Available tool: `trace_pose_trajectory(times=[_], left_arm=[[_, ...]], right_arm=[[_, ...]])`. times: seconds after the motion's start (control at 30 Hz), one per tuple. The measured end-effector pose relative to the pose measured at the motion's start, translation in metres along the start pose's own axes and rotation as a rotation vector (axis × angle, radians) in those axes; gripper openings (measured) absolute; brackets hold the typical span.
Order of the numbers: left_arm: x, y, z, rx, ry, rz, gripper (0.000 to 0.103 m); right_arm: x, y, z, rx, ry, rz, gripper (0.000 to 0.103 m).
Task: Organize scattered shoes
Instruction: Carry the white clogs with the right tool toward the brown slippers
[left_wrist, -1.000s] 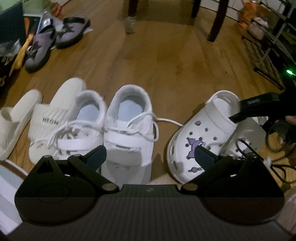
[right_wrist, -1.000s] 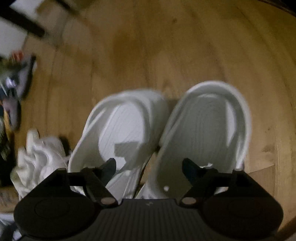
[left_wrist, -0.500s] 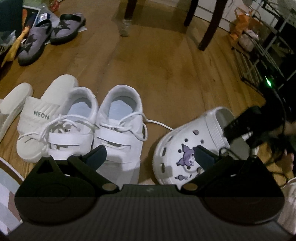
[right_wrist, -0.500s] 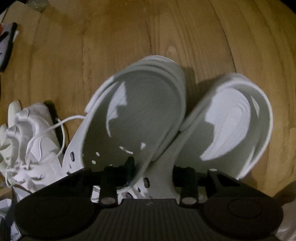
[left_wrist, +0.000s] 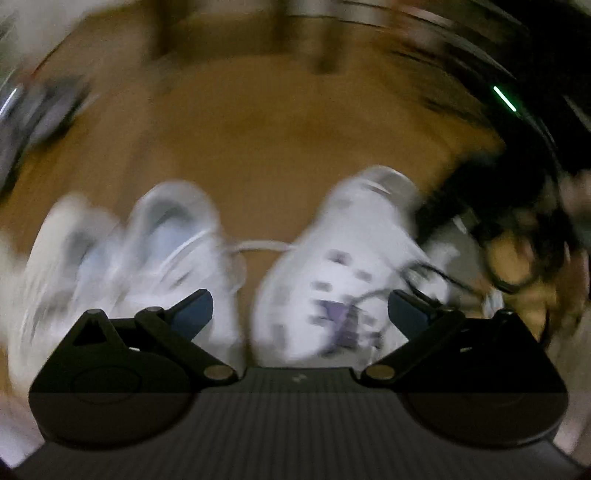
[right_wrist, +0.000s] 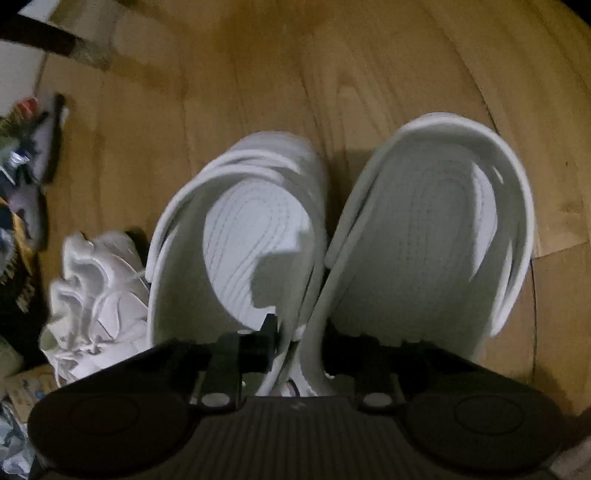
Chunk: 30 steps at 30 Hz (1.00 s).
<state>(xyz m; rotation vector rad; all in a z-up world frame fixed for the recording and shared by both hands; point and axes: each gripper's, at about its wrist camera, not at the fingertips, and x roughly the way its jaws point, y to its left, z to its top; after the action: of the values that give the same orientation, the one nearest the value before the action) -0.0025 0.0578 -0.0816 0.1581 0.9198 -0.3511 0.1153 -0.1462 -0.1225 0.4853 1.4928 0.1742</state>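
Two white clogs stand side by side on the wooden floor, heels toward the right wrist camera: the left clog (right_wrist: 240, 229) and the right clog (right_wrist: 436, 221). My right gripper (right_wrist: 299, 343) is closing with their two adjoining side walls pinched between its fingers. The left wrist view is heavily blurred. There my left gripper (left_wrist: 299, 306) stands open just above the toe of the left clog (left_wrist: 343, 258), which bears a purple charm, and holds nothing. A white laced sneaker (left_wrist: 173, 240) lies to its left.
The white sneakers (right_wrist: 99, 288) sit close to the left of the clogs. Grey sandals (right_wrist: 40, 147) and clutter lie along the left edge. A dark furniture leg (right_wrist: 44, 40) stands at the top left. Bare wooden floor (right_wrist: 332, 74) stretches beyond the clogs.
My right gripper has gone from wide open to pinching the clogs' inner walls together. The left gripper has swung right and down toward the charm clog, and its picture has blurred.
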Motion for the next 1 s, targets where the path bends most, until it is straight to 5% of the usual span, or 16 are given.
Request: trace_pose_trajectory(times=[0.07, 0.33, 0.43, 0.73, 0.83, 1.0], left_arm=[[0.018, -0.024, 0.002, 0.142, 0.014, -0.003, 0.101], [0.013, -0.056, 0.031, 0.112, -0.063, -0.098, 0.1], [0.011, -0.077, 0.048, 0.193, -0.109, -0.083, 0.1], [0.017, -0.132, 0.101, 0.341, -0.157, -0.116, 0.1], [0.022, -0.147, 0.112, 0.351, -0.159, -0.143, 0.1], [0.033, -0.161, 0.117, 0.307, -0.14, -0.154, 0.1]], right_arm=[[-0.008, -0.007, -0.006, 0.008, -0.03, 0.025, 0.024], [-0.034, -0.062, -0.009, 0.165, -0.023, 0.201, 0.024], [-0.047, -0.086, -0.004, 0.206, -0.051, 0.231, 0.024], [-0.094, -0.153, 0.039, 0.3, -0.192, 0.241, 0.023], [-0.114, -0.178, 0.047, 0.368, -0.223, 0.241, 0.009], [-0.145, -0.213, 0.062, 0.407, -0.265, 0.175, 0.008]])
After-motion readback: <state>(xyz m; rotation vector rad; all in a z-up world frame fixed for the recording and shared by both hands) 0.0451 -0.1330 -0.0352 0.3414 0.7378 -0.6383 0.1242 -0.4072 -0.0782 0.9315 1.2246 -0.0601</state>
